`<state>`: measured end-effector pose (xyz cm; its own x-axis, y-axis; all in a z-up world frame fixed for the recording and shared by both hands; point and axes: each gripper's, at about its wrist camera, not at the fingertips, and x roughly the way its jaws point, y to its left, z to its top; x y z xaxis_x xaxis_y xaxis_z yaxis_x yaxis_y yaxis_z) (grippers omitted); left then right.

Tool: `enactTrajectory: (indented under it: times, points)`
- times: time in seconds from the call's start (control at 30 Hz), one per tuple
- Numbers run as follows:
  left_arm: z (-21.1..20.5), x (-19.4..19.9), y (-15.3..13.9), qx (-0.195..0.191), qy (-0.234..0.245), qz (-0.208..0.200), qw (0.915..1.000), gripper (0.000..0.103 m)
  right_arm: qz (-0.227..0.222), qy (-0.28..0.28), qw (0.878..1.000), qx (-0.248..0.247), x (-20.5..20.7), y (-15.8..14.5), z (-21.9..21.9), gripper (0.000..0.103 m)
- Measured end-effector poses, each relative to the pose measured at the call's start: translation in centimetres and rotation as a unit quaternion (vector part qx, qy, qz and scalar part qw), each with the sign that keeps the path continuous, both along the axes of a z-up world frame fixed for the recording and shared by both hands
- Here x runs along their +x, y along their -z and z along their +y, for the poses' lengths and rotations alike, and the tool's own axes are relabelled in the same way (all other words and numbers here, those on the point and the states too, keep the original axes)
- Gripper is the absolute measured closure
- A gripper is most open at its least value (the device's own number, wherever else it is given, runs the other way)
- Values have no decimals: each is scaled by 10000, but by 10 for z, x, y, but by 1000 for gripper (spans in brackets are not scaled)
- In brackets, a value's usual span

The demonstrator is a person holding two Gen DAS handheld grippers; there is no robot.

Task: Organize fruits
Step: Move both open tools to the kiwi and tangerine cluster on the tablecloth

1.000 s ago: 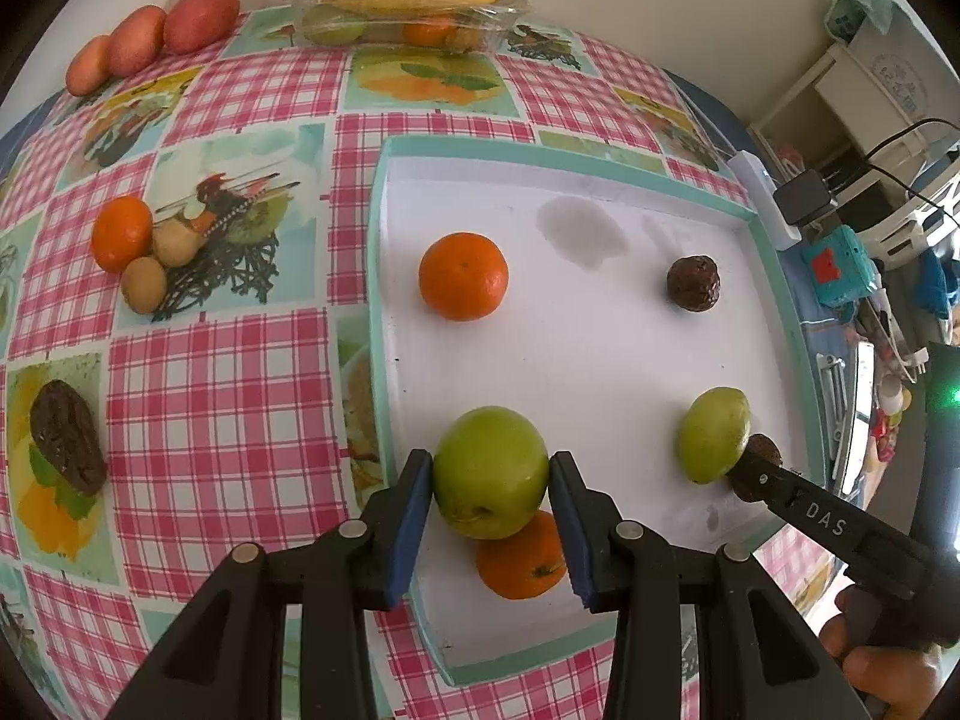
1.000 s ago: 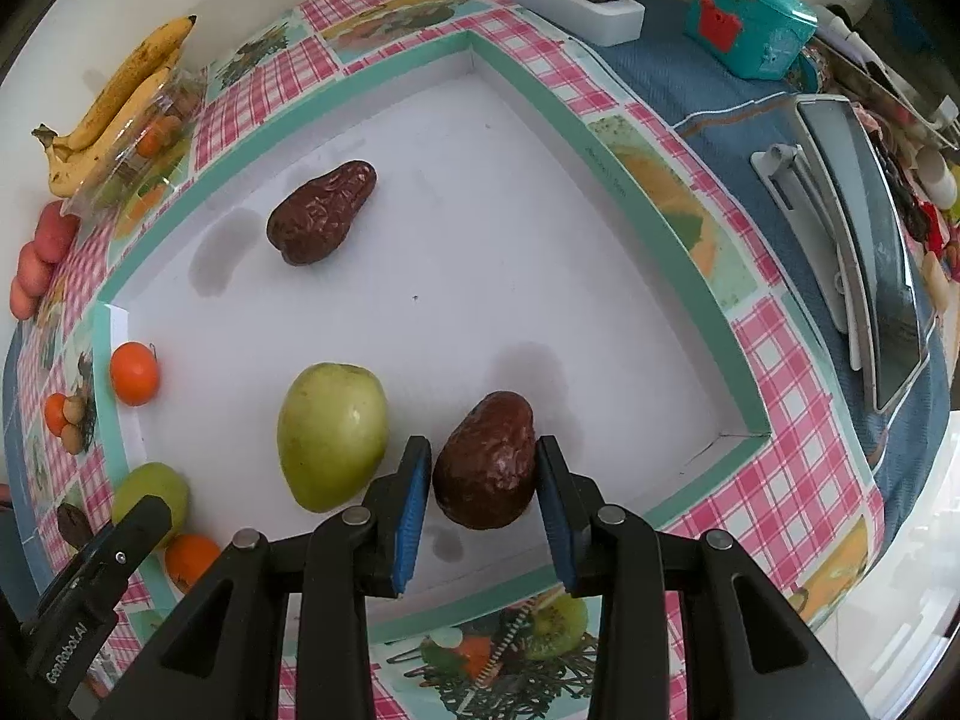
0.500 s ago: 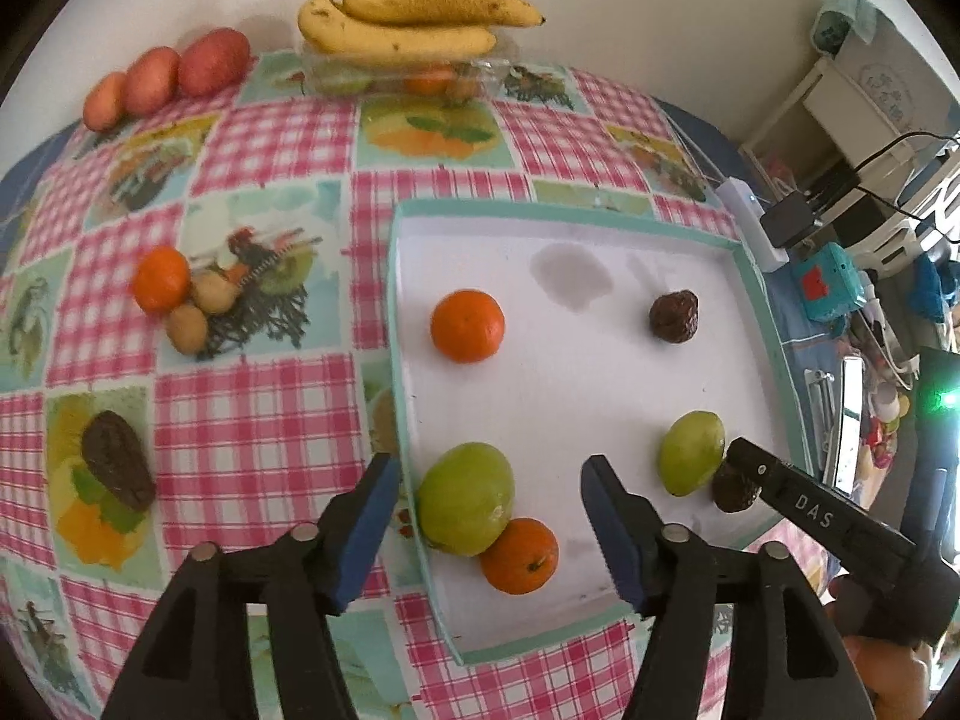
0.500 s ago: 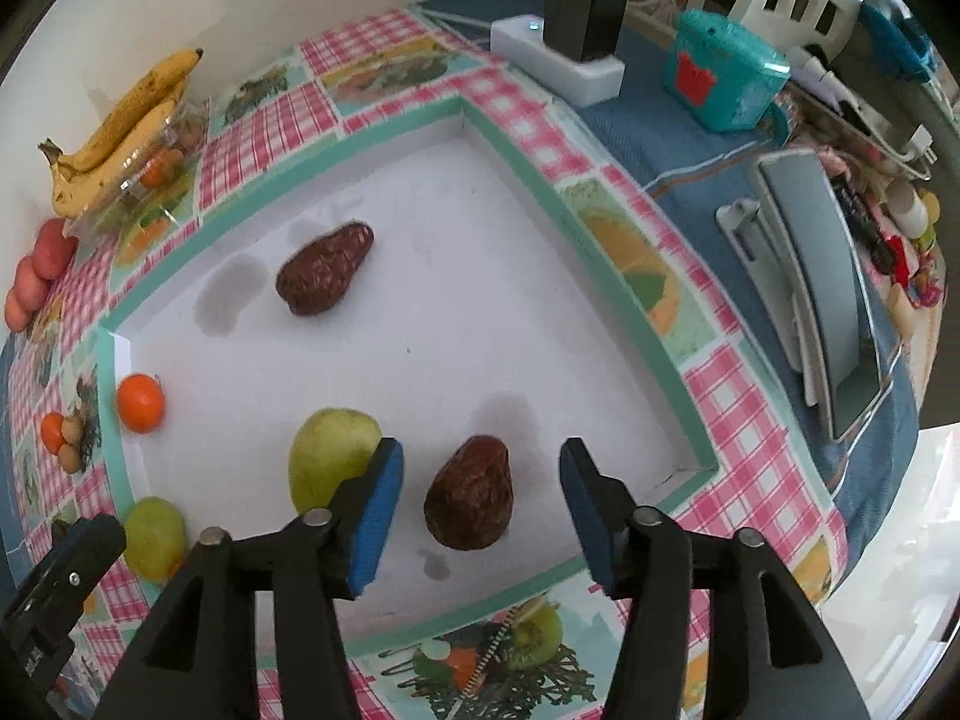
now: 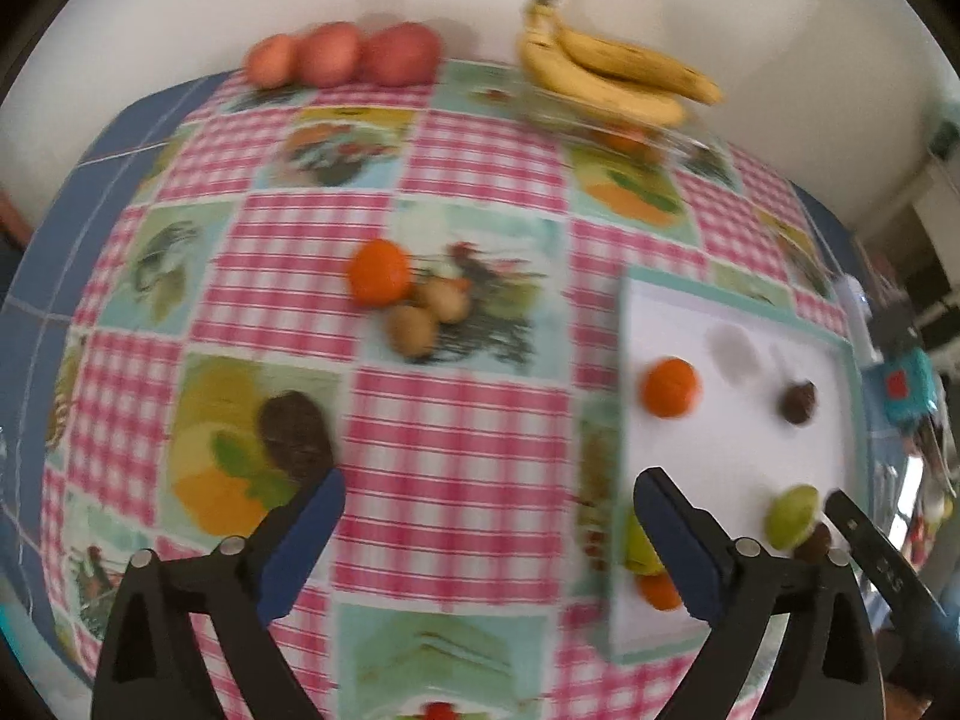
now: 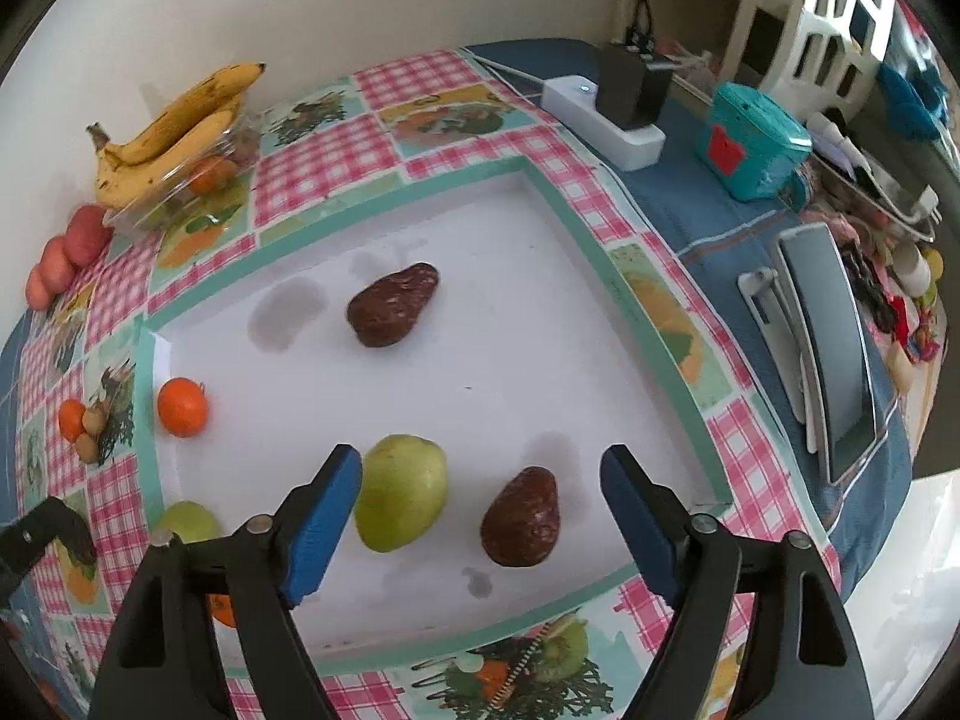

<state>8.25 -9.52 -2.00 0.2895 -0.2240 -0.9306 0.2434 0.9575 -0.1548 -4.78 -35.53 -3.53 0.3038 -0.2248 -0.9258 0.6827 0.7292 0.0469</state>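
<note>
- Now both grippers are standing released and empty, after each was clamped on a fruit a second ago.
- Left gripper [image 5: 486, 534]: jaws are spread wide; it is swinging away from the tray [image 5: 636, 540], which is now lying off to its right. The green apple [image 5: 637, 546] it let go of is sitting behind its right finger, touching an orange [image 5: 657, 591].
- Right gripper [image 6: 480, 516]: jaws are gaping; the avocado [image 6: 521, 517] it released is resting on the tray floor between the fingers, touching neither. A pear [image 6: 401, 492] is lying just beside the left finger.
- Both placements are reading as complete.
- Ahead of the left gripper, a dark avocado [image 5: 294, 435] is lying just past its left finger, with an orange [image 5: 380, 272] and two kiwis [image 5: 427, 315] farther on; these are likely next.
</note>
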Motion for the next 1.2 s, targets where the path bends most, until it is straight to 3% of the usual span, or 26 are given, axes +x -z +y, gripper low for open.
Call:
enactTrajectory:
  times: [0.07,0.27,0.43,0.6,0.9,1.0,1.1,1.2]
  points:
    - [11,4,-1,115,-173,-107,9997,0,-100,-59,9999,-52,3,-4,5,8]
    - [61,19,-6,838,-1038,-571,9894,0,-477,-407,9980,-104,15,-17,23,8]
    - [105,29,-11,628,-1501,-645,9846,0,-797,-600,9950,-48,27,-24,41,8]
    - [123,34,-14,527,-1658,-646,9826,0,-1080,-852,9903,179,39,-29,61,8]
    - [140,36,-31,356,-1896,-918,9769,0,-893,-1512,9844,136,68,-28,114,8]
    - [145,39,-31,525,-2055,-858,9735,0,-957,-1645,9816,176,76,-29,129,8]
    - [148,42,-27,392,-2042,-790,9749,0,-988,-1796,9787,138,85,-30,143,8]
    - [147,47,-24,521,-2018,-709,9755,0,-1000,-1892,9768,36,94,-32,153,8]
